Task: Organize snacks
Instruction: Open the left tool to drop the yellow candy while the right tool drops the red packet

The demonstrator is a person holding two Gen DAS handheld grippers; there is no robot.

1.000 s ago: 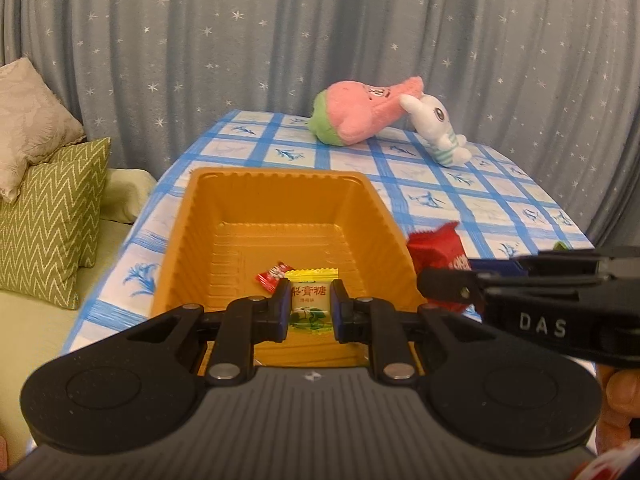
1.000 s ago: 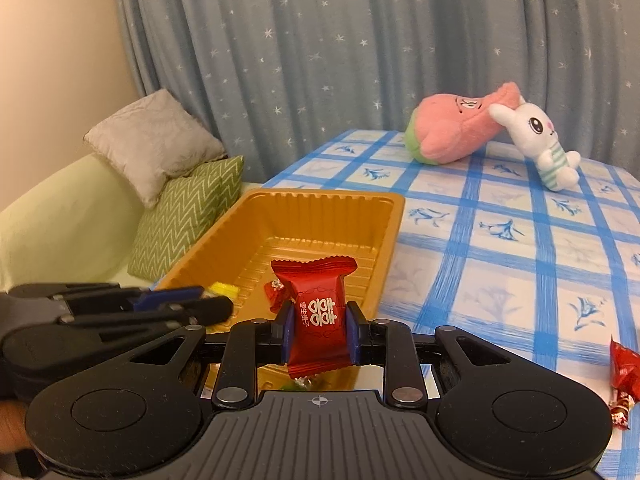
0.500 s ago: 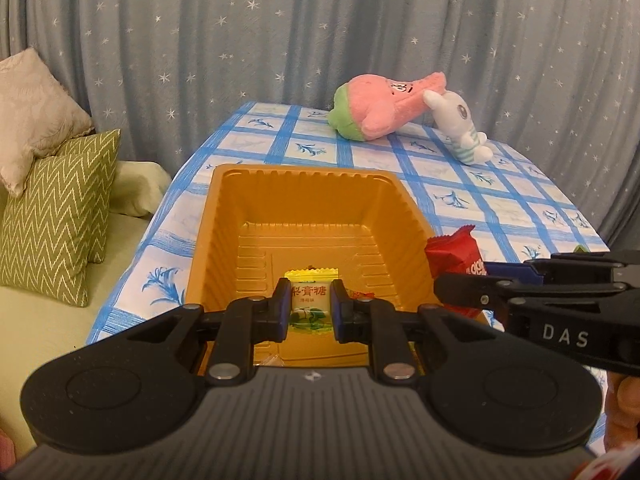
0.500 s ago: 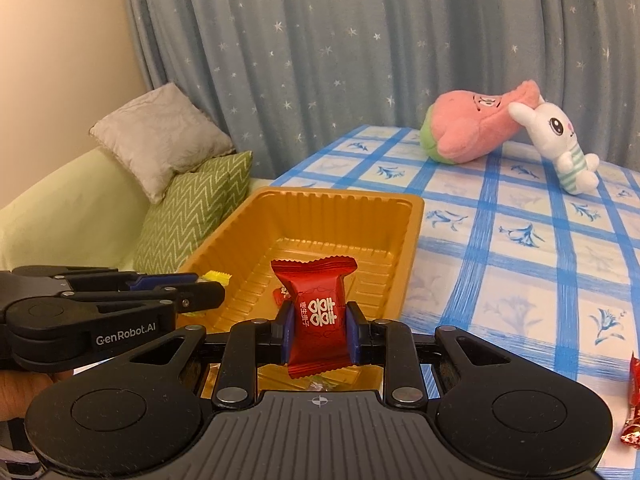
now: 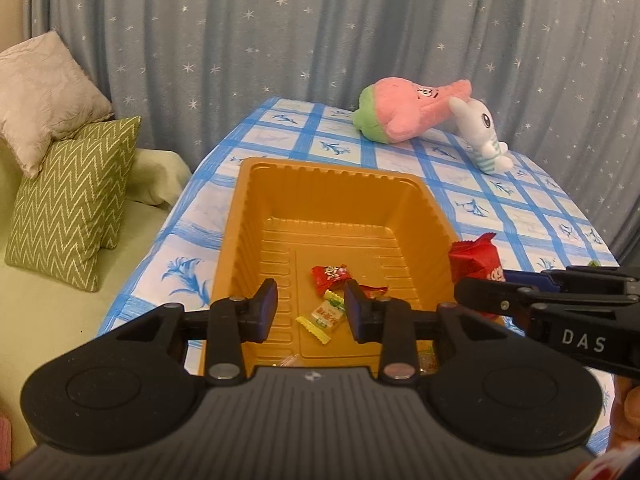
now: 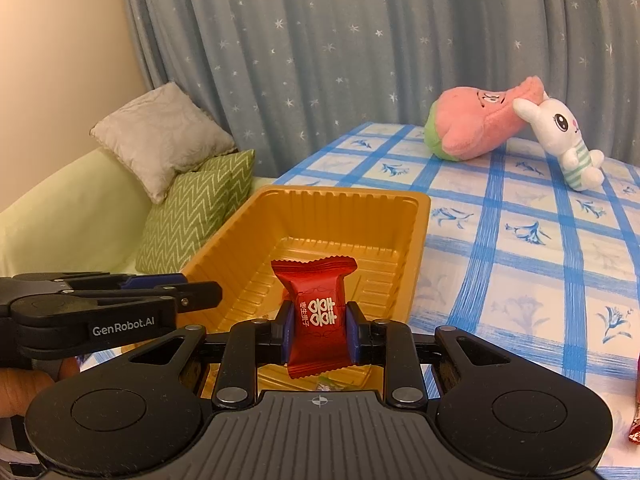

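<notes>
Snacks in crinkly foil: right hand-held gripper point(image 6: 317, 330) pinches a red pillow-shaped packet point(image 6: 316, 312); left hand-held gripper point(image 5: 310, 306) just spread, empty.

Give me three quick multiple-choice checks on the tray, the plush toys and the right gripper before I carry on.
1. Where does the yellow candy lie?
A. on the tray floor
B. on the tablecloth
C. on the sofa

2. How many plush toys are at the table's far end?
A. one
B. two
C. four

3. What is the right gripper doing?
A. standing open, empty
B. clamped on a red snack packet
C. clamped on a cushion

Answers:
1 A, it rests inside the orange tray below the left gripper.
2 B, a pink plush and a white rabbit.
3 B, its fingers press the red snack packet.
</notes>
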